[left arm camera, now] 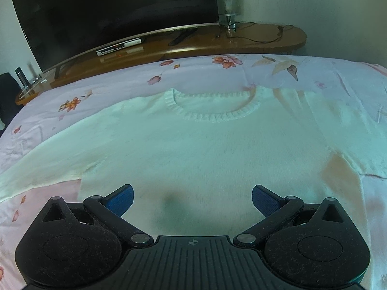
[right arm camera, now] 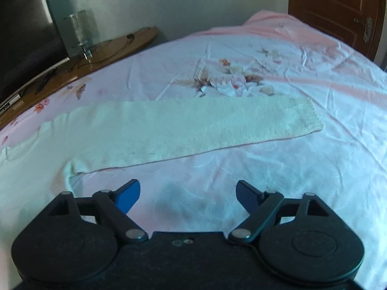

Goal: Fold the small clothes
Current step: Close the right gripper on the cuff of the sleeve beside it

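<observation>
Since the white knit sweater [left arm camera: 205, 145] looks soft and floppy, the spread, empty left gripper [left arm camera: 192, 199] and right gripper [right arm camera: 188, 197] should pinch its hem or sleeve [right arm camera: 205, 120] edges.

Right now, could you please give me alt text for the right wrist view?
A white sweater's sleeve lies flat across a pink floral bedsheet, beyond the open, empty right gripper. A TV stands far left.

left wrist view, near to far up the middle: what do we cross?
Open left tongs with blue pads → white knit sweater lying flat → its ribbed round collar → pink floral bedsheet → curved brown wooden shelf → large black TV screen.
</observation>
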The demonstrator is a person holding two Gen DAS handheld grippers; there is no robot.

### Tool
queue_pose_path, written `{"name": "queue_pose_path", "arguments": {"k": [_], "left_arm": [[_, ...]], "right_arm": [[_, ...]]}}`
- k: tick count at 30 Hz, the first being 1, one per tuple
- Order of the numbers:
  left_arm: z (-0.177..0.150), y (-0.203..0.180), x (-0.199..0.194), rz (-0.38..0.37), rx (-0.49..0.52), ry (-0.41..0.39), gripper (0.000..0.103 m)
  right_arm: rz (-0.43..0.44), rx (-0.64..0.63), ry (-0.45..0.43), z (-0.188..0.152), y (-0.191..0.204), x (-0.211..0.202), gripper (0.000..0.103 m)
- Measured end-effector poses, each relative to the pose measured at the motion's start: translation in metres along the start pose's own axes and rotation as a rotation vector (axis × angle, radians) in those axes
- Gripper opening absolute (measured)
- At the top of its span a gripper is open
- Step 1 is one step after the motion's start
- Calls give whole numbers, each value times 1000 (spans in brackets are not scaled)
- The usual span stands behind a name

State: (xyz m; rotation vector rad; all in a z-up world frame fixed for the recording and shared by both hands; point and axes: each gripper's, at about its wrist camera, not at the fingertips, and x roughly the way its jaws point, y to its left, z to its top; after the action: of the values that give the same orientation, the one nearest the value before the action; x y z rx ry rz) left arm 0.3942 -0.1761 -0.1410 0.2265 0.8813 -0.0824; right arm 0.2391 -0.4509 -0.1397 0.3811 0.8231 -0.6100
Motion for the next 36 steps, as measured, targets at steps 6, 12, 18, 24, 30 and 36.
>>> {"name": "queue_pose_path", "arguments": {"k": [6, 12, 18, 24, 30, 36], "left_arm": [[6, 0, 15, 12, -7, 7, 103], [14, -1, 32, 27, -12, 22, 103], [21, -12, 44, 28, -2, 26, 103], [25, -16, 49, 21, 9, 27, 103], [25, -11, 53, 23, 7, 26, 103], [28, -1, 51, 18, -3, 15, 103]], "right_arm": [[-12, 41, 37, 7, -10, 28, 80], [-47, 68, 30, 21, -20, 44, 80], [-84, 93, 5, 36, -31, 58, 80], [-110, 157, -37, 51, -49, 67, 75], [-135, 182, -89, 61, -62, 72, 45], [-92, 183, -105, 69, -65, 76, 10]]}}
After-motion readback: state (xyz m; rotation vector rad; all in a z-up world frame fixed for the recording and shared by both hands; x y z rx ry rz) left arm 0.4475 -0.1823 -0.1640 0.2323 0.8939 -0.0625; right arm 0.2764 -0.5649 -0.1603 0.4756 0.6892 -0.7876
